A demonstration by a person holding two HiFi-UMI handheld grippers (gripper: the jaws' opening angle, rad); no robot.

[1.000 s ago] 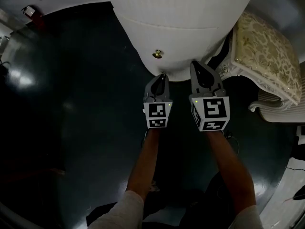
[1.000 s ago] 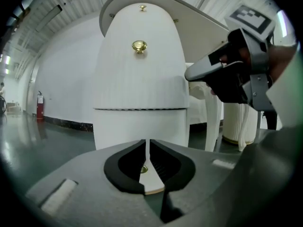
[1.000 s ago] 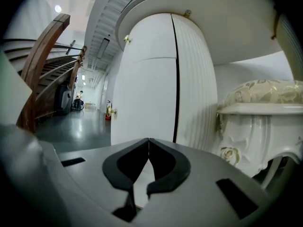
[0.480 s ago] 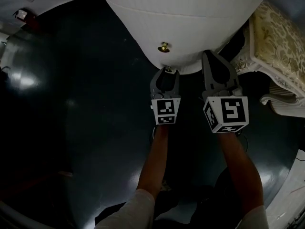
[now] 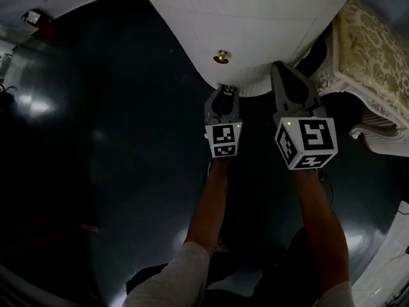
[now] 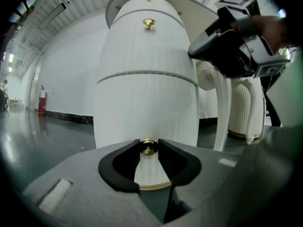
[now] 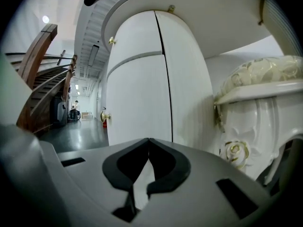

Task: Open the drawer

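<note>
A rounded white cabinet (image 5: 255, 18) with stacked drawers stands ahead. One brass knob (image 5: 221, 57) shows on a drawer front, and higher knobs (image 6: 149, 23) appear in the left gripper view. My left gripper (image 5: 223, 89) is at the lowest drawer. Its jaws are closing on that drawer's small brass knob (image 6: 148, 147), which sits between the black pads (image 6: 170, 162) and touches both. My right gripper (image 5: 282, 68) hovers just to the right, beside the cabinet's side, its jaws shut with nothing held (image 7: 149, 141).
An ornate white chair with gold-patterned upholstery (image 5: 374, 50) stands close on the right of the cabinet. Dark glossy floor (image 5: 115, 171) spreads to the left. A red fire extinguisher (image 5: 35, 18) is far left; a wooden stair rail (image 7: 38, 65) shows beyond.
My left gripper went from shut to spread, moved in toward the cabinet's bottom drawer, and now has the lowest knob between its tips. The right gripper stayed about where it was.
</note>
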